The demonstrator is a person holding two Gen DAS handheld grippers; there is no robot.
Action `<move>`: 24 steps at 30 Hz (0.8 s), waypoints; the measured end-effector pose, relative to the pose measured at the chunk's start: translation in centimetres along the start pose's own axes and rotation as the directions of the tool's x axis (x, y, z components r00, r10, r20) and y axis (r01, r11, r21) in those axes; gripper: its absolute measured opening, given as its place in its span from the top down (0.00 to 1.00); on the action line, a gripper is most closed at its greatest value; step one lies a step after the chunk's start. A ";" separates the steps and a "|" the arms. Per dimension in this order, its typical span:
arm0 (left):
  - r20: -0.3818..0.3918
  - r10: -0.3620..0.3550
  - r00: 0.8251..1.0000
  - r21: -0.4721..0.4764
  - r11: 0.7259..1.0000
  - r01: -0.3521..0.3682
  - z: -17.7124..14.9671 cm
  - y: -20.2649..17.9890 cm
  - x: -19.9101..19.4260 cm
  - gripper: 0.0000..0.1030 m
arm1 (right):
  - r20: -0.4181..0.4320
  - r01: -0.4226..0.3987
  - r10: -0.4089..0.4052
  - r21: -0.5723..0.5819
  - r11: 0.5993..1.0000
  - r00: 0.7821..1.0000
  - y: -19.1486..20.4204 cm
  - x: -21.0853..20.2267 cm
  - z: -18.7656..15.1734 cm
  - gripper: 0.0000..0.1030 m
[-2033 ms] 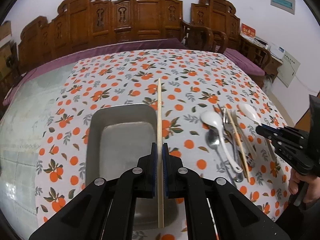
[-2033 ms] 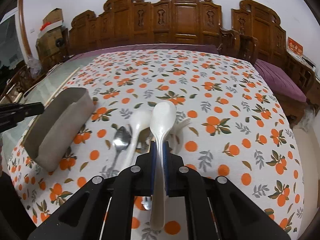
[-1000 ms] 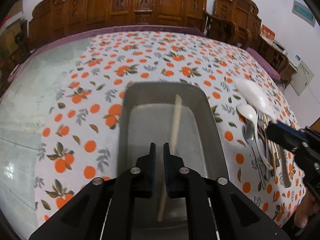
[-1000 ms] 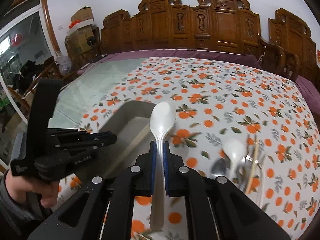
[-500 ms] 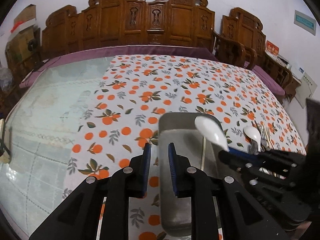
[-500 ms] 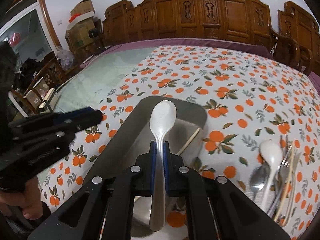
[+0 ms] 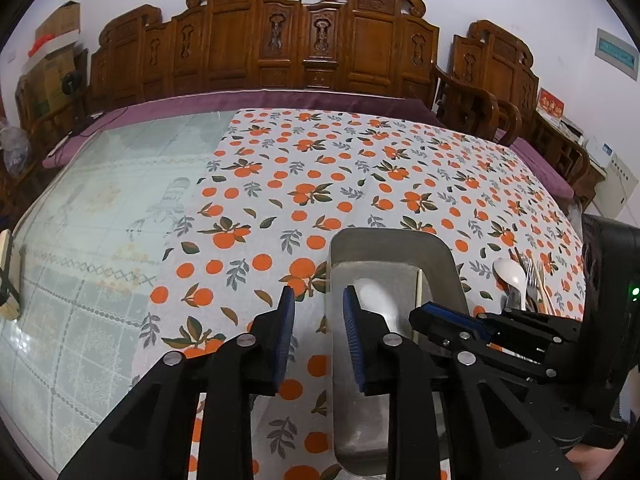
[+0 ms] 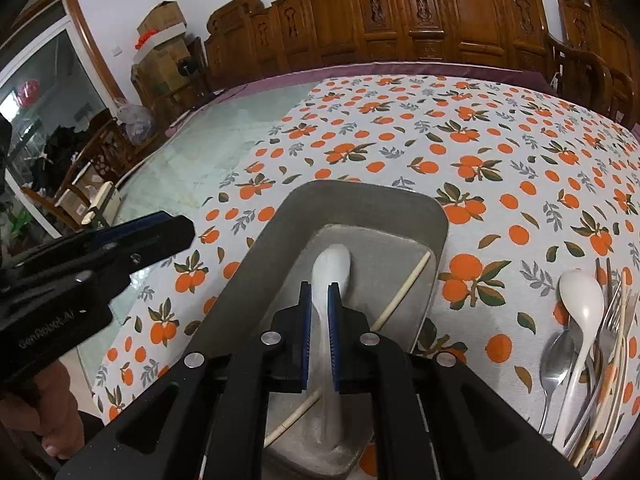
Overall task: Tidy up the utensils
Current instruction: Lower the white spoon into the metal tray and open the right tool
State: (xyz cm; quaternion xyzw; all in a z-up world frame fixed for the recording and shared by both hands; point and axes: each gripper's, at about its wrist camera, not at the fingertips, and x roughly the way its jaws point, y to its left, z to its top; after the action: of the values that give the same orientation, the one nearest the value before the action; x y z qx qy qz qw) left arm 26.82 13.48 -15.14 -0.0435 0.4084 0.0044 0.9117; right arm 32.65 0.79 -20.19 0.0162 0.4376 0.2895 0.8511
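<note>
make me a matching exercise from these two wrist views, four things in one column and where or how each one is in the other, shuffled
Things:
1. white spoon
2. chopstick
3. left gripper
4. second white spoon

States:
A. open, nothing between the fingers
B. on the tablecloth in the utensil pile
C. clamped in the right gripper over the metal tray
D. lying loose in the tray

Pairs: 1-C, 2-D, 3-A, 4-B

Both views are evenly and softly lit, with only faint shadows. Ahead of the jaws the tablecloth is sharp and well exposed. Beyond it, the carved wooden bench bows strongly with fisheye curvature, and the corners fall to black vignette. Left of the jaws, the glass tabletop carries pale glare. The white spoon between the right jaws looks slightly smeared.
</note>
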 end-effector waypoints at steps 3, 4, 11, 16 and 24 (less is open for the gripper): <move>-0.001 -0.004 1.000 0.005 1.000 0.004 -0.1 -0.5 0.0 0.77 | 0.026 -0.013 0.014 -0.012 1.000 1.000 -0.4 -1.2 0.1 0.90; -0.002 -0.008 1.000 0.009 1.000 0.008 -0.1 -0.8 0.0 0.76 | 0.039 -0.013 0.014 -0.021 1.000 0.999 -0.6 -1.9 0.1 0.90; 0.008 -0.052 0.999 0.043 0.998 0.051 -0.5 -3.9 -0.6 0.56 | 0.122 0.068 -0.054 -0.109 0.992 0.991 -3.2 -8.4 -0.4 0.90; 0.015 -0.078 0.997 0.086 0.993 0.076 -0.9 -6.7 -0.9 0.55 | 0.158 0.171 -0.150 -0.123 0.978 0.976 -6.9 -12.2 -1.6 0.83; 0.007 -0.126 0.992 0.141 0.982 0.124 -1.9 -10.3 -1.3 0.55 | 0.158 0.300 -0.287 -0.066 0.952 0.945 -13.7 -15.2 -3.6 0.78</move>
State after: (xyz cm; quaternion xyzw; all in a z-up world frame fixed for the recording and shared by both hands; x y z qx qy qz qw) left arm 25.04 3.07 -14.65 -0.0049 0.3968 -0.0810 0.9143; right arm 29.73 -19.12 -15.08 -0.0661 0.3579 0.1769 0.9144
